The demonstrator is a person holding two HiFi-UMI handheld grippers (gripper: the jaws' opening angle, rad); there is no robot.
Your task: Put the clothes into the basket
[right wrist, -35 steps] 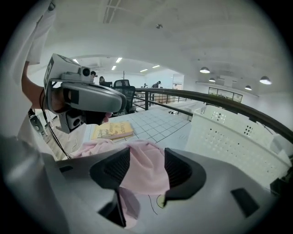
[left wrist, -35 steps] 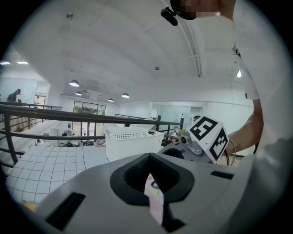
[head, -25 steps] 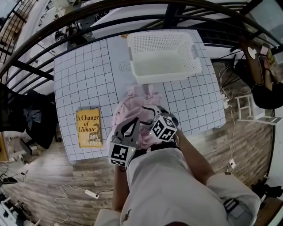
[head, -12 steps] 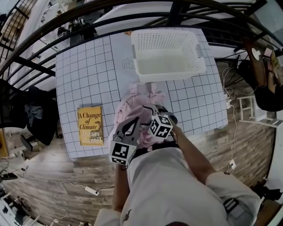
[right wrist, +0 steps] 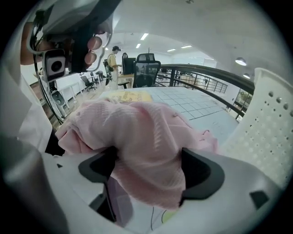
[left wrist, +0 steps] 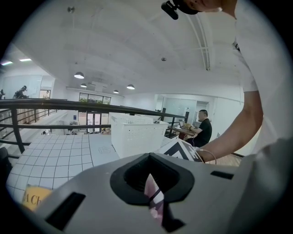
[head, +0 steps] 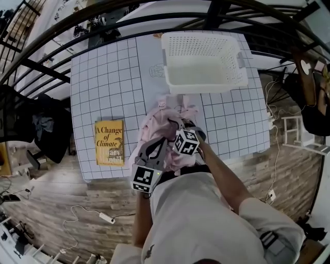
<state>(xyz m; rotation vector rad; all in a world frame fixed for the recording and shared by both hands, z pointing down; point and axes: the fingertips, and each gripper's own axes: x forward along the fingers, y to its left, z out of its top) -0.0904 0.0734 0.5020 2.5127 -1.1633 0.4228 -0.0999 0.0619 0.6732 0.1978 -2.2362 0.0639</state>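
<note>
A crumpled pink garment (head: 162, 119) lies on the gridded table (head: 103, 77) near its front edge, just in front of the white perforated basket (head: 202, 84). My right gripper (head: 178, 129) sits over the garment's right side. Its jaws are opening wide, and a thick fold of the pink garment (right wrist: 142, 132) bulges between them, around my right gripper (right wrist: 146, 170). My left gripper (head: 153, 149) is at the garment's near edge. In the left gripper view my left gripper (left wrist: 154, 201) is shut with a thin pink sliver of cloth caught in it. The basket (left wrist: 137, 137) stands empty.
A yellow book (head: 109, 143) lies at the table's front left. A dark railing (head: 154, 15) curves behind the table. Cables and a power strip (head: 107, 218) lie on the wooden floor. A person sits at a desk in the background (left wrist: 202, 128).
Both grippers stay on the pink garment by the table's front edge. The right gripper's marker cube has edged slightly towards the left gripper. The head view has shifted a little.
</note>
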